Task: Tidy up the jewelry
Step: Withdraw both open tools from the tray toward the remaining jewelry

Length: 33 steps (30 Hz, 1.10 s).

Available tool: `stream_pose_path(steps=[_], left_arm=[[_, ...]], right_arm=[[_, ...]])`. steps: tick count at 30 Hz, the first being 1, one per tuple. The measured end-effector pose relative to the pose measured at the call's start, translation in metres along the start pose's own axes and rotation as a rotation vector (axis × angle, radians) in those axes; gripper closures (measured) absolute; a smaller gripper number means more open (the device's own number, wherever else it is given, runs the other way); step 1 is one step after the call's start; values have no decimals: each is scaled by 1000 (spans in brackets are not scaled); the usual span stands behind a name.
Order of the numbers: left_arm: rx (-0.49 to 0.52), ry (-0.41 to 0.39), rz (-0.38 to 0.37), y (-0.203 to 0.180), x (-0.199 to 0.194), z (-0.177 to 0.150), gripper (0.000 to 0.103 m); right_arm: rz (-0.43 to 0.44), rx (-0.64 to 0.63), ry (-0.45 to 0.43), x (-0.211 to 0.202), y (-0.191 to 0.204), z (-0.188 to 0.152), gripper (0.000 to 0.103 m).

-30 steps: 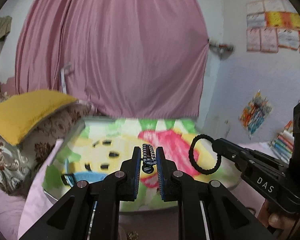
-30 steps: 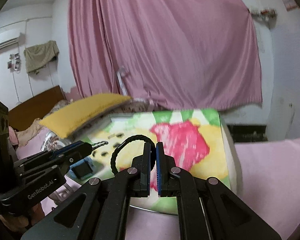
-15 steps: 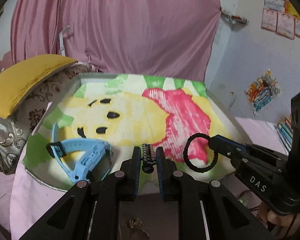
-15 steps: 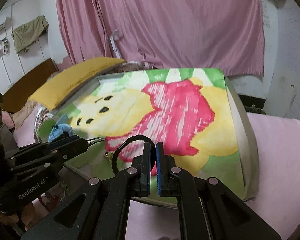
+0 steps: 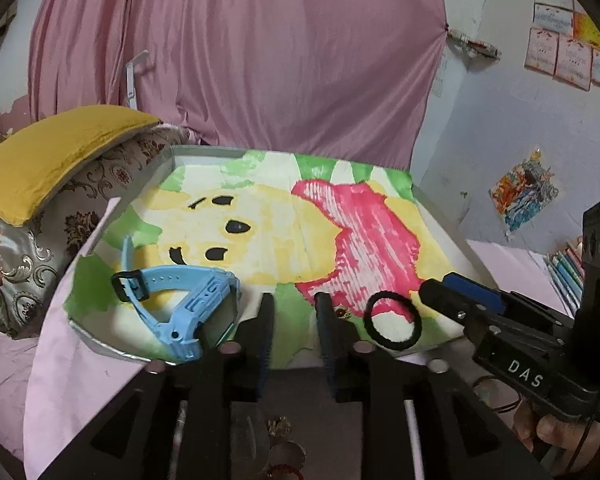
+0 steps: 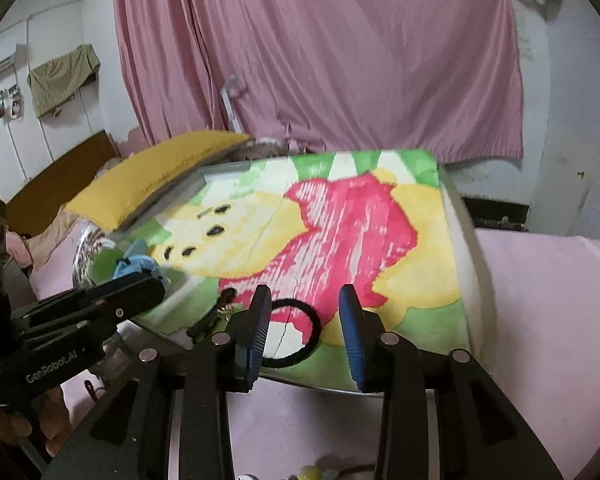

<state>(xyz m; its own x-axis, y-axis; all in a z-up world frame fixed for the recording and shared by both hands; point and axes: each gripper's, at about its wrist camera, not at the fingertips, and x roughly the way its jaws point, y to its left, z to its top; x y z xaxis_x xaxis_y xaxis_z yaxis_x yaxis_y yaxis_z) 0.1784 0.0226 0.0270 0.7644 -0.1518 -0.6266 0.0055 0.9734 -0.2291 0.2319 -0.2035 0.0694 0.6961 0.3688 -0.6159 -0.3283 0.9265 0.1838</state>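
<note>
A tray lined with a cartoon-bear picture lies on the pink bed. A black hair tie lies flat on its near edge, also in the right wrist view. A dark braided bracelet lies just left of it, mostly hidden behind my fingers in the left wrist view. A light blue watch lies at the tray's near left. My left gripper is open and empty over the near edge. My right gripper is open and empty, just above the hair tie.
A yellow cushion on patterned pillows lies left of the tray. A pink curtain hangs behind. Small trinkets lie on the pink sheet under my left gripper. Books are stacked at the right.
Both grippers have opened. The left let go of the braided bracelet and the right let go of the hair tie; both pieces now lie on the tray's near edge.
</note>
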Motion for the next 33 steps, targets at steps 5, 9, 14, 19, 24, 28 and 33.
stream_pose_path(steps=[5, 9, 14, 19, 24, 28, 33], left_arm=[[-1, -77, 0, 1, -22, -3, 57], [-9, -142, 7, 3, -39, -7, 36], [-23, -201, 36, 9, -56, -14, 12], [-20, -244, 57, 11, -70, -20, 4], [-20, -280, 45, 10, -85, -30, 3], [0, -303, 62, 8, -95, -38, 3], [30, -310, 79, 4, -105, -52, 2]], right_arm=[[-30, 21, -96, -27, -3, -1, 43], [-45, 32, -158, -43, -5, -5, 25], [-49, 23, -222, -63, -4, -14, 8], [-75, -4, -257, -81, 0, -24, 2], [-104, -22, -273, -95, 1, -33, 2], [-109, -30, -279, -106, 1, -41, 2], [-102, -45, -260, -111, 3, -53, 2]])
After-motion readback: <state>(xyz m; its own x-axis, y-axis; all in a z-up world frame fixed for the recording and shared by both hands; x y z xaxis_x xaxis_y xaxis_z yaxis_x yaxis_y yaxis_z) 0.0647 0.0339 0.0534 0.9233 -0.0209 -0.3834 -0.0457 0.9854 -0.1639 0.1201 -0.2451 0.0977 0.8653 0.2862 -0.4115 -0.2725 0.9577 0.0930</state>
